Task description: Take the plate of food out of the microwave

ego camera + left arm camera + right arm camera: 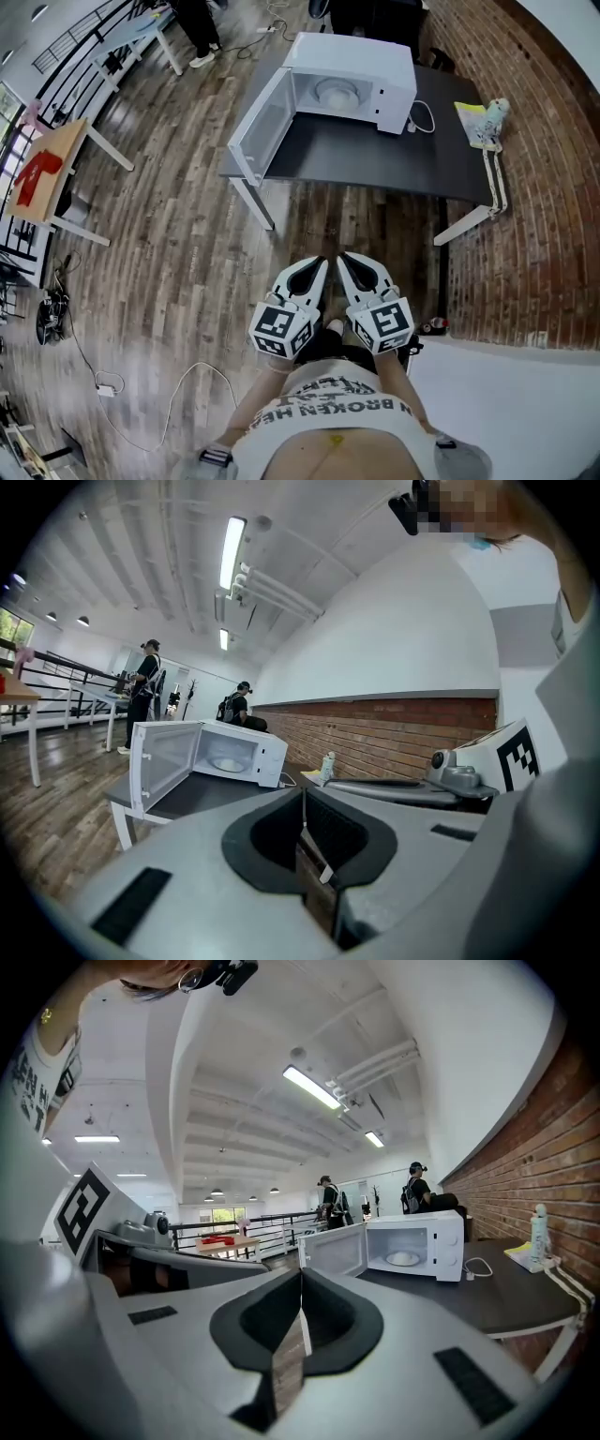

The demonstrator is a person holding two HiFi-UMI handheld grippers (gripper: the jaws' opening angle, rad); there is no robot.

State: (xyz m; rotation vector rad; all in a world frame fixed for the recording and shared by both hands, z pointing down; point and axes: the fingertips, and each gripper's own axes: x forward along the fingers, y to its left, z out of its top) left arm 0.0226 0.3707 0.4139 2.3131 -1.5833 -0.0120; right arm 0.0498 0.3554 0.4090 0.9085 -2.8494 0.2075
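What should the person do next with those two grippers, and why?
Probably step closer and reach toward the microwave: its door is open with the plate inside, but the left gripper and right gripper are shut, empty and well short of the table.

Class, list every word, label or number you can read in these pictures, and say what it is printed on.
"BROKEN": on the person's shirt; the neighbouring words are unclear.
Left marker cube, right marker cube: black-and-white patterns, no words.
Microwave, yellow packet: any print is too small to read.
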